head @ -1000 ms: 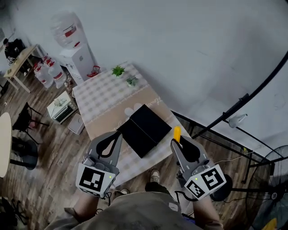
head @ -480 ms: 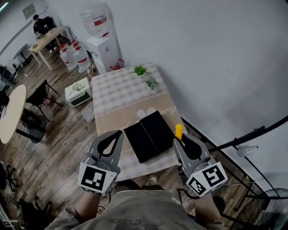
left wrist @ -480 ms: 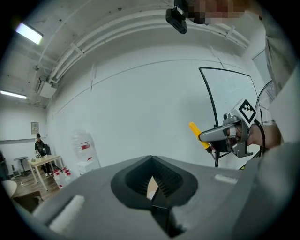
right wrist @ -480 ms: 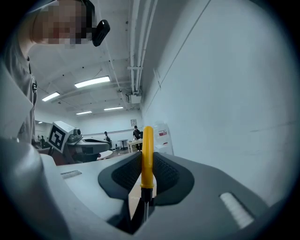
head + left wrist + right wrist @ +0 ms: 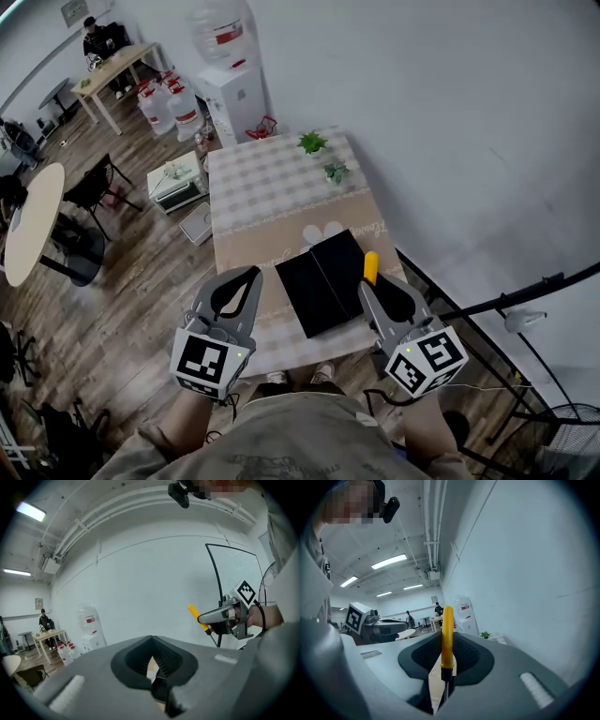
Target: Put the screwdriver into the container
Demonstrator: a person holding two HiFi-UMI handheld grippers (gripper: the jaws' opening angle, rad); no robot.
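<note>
in the head view your right gripper covers the screwdriver below its yellow handle; in the right gripper view the shaft's tip is lost between the jaws. the gripper also hides the black container's near right corner, and its inside is too dark to read.

I count one screwdriver, one black container, two potted plants at twelve o'clock, and two claws: left gripper, right gripper.

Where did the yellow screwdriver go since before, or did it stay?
Yes: the screwdriver crept slightly forward along the right edge of the black container.
</note>
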